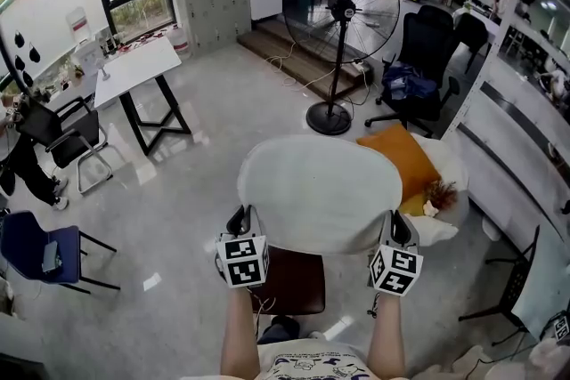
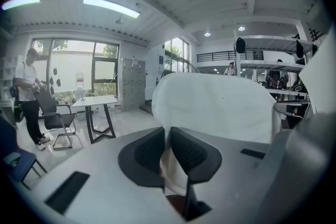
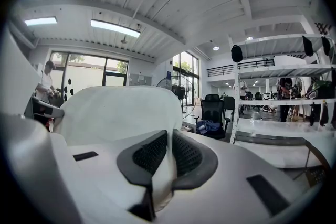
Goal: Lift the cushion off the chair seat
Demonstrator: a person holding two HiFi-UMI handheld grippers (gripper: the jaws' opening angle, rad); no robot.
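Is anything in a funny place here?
Yes: an orange cushion lies on a white pile on the floor near the fan, not on a seat. The white cushion is just being held up.

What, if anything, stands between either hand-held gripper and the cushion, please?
Nothing visible: the left hand-held gripper and the right hand-held gripper are each shut on the cushion, held above the chair seat.
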